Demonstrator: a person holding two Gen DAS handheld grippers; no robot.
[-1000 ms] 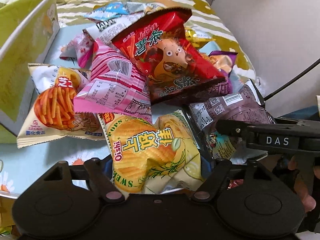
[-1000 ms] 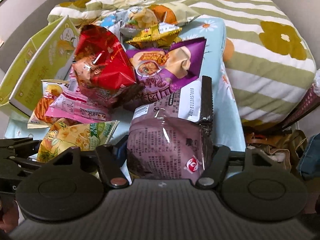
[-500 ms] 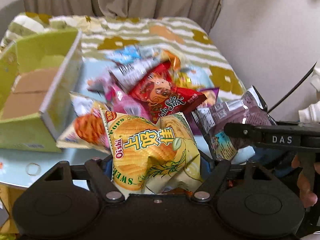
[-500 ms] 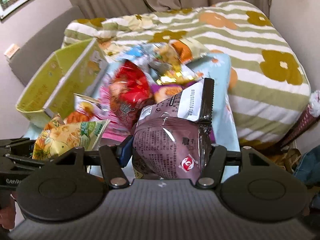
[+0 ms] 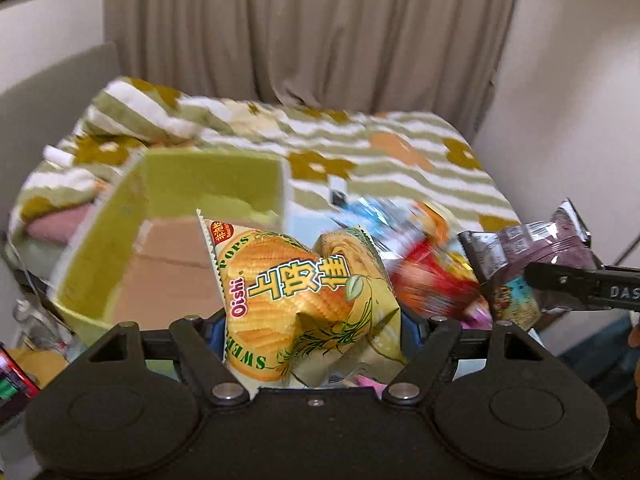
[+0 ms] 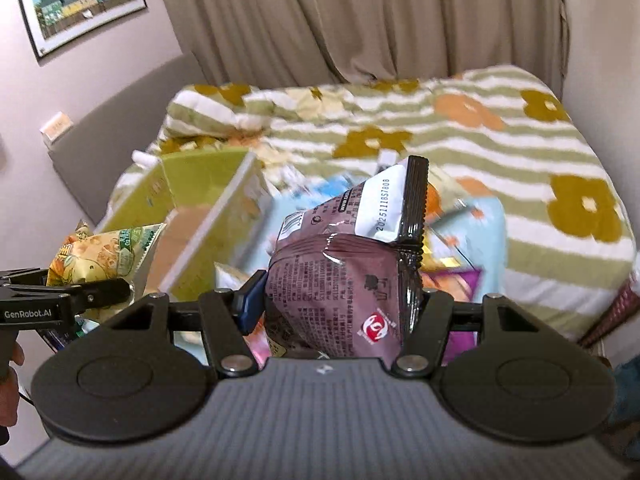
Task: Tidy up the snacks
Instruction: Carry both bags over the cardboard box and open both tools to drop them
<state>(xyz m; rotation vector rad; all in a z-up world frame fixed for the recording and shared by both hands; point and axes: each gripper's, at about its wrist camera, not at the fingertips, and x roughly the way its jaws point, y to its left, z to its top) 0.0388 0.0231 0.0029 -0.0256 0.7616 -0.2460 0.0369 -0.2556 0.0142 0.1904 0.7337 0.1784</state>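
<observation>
My left gripper (image 5: 310, 326) is shut on a yellow Oishi corn snack bag (image 5: 296, 292) and holds it in the air, just right of the open green box (image 5: 176, 216). My right gripper (image 6: 338, 310) is shut on a dark purple snack bag (image 6: 340, 280), also lifted. The yellow bag shows at the left of the right wrist view (image 6: 100, 256), and the purple bag at the right of the left wrist view (image 5: 532, 248). The remaining pile of snack bags (image 5: 420, 272) lies blurred below, on the light blue table.
The green box (image 6: 200, 196) has a bare cardboard floor and stands left of the pile. A bed with a striped flowered blanket (image 6: 440, 128) lies behind the table. Curtains and walls close the room beyond; a framed picture (image 6: 80, 0) hangs at the left.
Both grippers have risen with their bags and tilted upward. The pile and table have dropped low in view. The green box has come closer to the middle behind the yellow bag.
</observation>
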